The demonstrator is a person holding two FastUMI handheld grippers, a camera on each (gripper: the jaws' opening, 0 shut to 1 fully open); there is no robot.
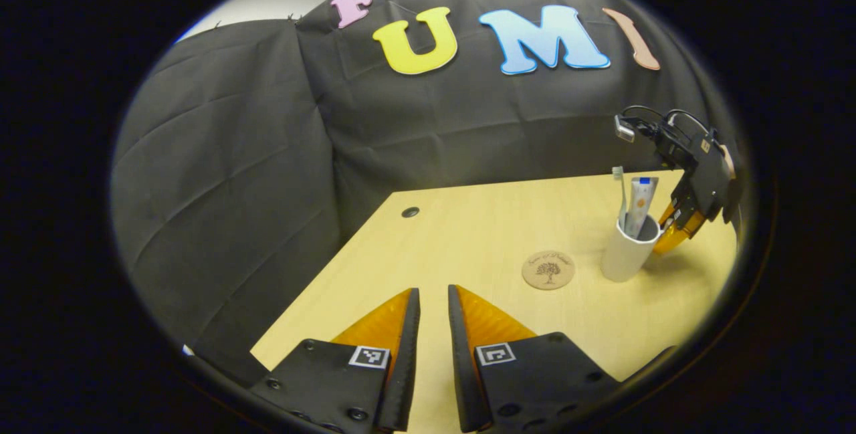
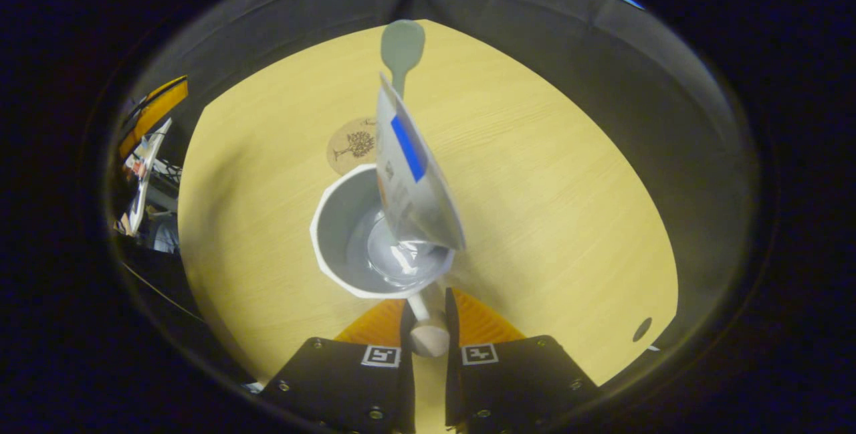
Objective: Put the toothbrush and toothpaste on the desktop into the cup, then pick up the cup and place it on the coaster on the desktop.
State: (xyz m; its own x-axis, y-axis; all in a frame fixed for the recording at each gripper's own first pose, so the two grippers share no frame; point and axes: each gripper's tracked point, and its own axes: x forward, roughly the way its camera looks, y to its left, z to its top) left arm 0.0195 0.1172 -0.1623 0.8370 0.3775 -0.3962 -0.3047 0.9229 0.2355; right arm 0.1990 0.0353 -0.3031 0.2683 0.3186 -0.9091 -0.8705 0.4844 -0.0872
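Cup (image 1: pixel 626 255): white, upright on the wooden surface (image 1: pixel 481 233), near the round coaster (image 1: pixel 548 269) but apart from it. Toothbrush (image 1: pixel 620 194) and toothpaste (image 1: pixel 640 205): standing inside the cup. Right tool (image 2: pixel 428 319): clamped on the cup's handle (image 2: pixel 424 330). Left tool (image 1: pixel 433 313): low over the surface, fingers slightly apart, holding nothing.

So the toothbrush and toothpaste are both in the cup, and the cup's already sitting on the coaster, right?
Not quite. The toothbrush and toothpaste are in the cup, but the left gripper view shows it standing on the bare desktop beside the coaster, not on it.
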